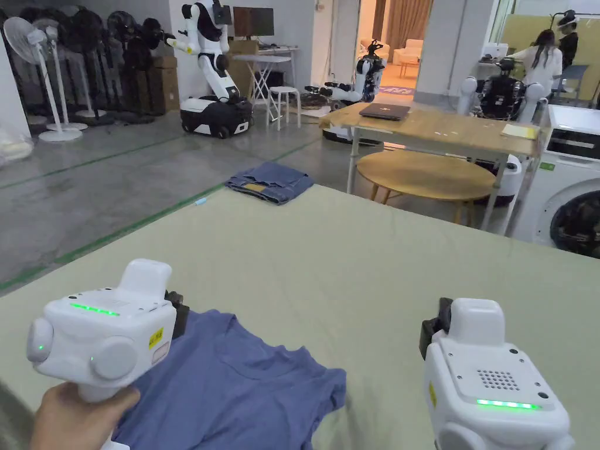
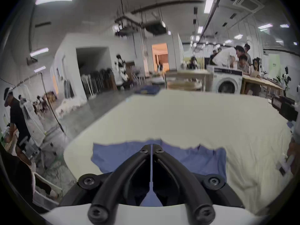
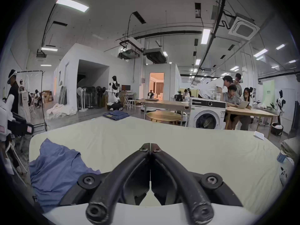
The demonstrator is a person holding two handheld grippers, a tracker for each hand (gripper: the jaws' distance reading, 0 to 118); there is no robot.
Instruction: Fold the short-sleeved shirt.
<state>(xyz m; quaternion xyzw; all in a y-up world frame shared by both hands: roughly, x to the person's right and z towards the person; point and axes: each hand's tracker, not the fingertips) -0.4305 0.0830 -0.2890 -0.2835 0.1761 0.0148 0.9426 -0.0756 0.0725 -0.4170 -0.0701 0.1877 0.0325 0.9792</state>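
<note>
1. The blue shirt (image 1: pixel 234 387) is lying crumpled on the pale green table cover (image 1: pixel 351 258), near the front edge. It is lying just under and ahead of the left claw (image 2: pixel 151 145), and off to the left of the right claw (image 3: pixel 150 145).
2. The left claw is hovering over the shirt with its jaws nearly touching, and only a thin slit is showing between them. I am seeing no cloth pinched at the tips, so it is holding nothing.
3. The right claw is hovering over bare cover with its jaws pressed together, also holding nothing.
4. The left hand (image 1: pixel 76 416) is nearer to the shirt. I am judging that it should open and go down first.
5. The long side of the shirt is running roughly from left to right across the table, but the heap is too bunched to be sure.
6. The cloth is looking soft, thin and wrinkled, with a wavy far edge. The cover is looking smooth, with light creases.
</note>
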